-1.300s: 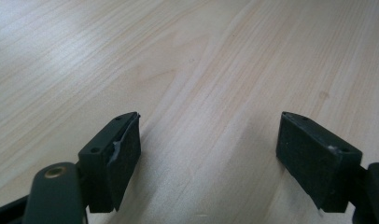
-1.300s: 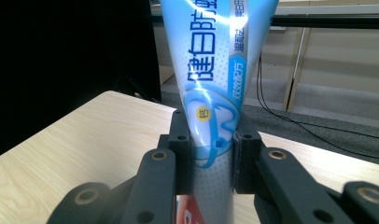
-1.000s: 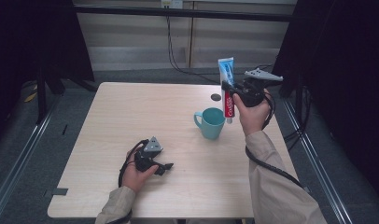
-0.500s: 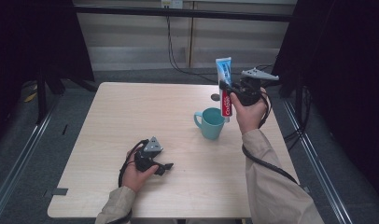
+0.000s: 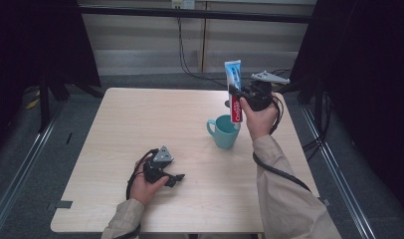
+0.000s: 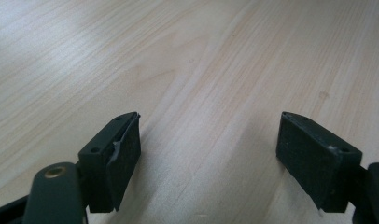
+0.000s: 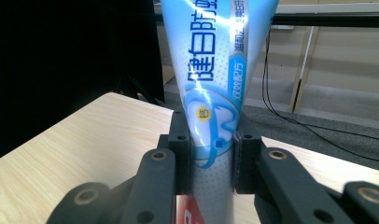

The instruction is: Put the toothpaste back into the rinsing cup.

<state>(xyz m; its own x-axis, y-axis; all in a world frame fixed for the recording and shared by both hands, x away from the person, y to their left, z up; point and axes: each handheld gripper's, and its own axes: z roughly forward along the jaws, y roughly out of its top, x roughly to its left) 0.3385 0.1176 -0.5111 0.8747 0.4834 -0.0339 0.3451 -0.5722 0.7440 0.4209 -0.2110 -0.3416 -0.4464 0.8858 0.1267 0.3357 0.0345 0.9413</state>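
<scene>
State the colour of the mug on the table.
The mug is teal, seen best in the high view.

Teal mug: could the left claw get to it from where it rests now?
Probably yes. The left claw lies open and empty on the table, with bare wood between it and the teal mug. The toothpaste tube, held upright by the right claw, hangs above the mug's far side.

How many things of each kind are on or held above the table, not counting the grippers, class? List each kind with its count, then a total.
Toothpaste tubes: 1, the toothpaste tube held upright in the right gripper
Mugs: 1, the teal mug on the table
Total: 2
</scene>
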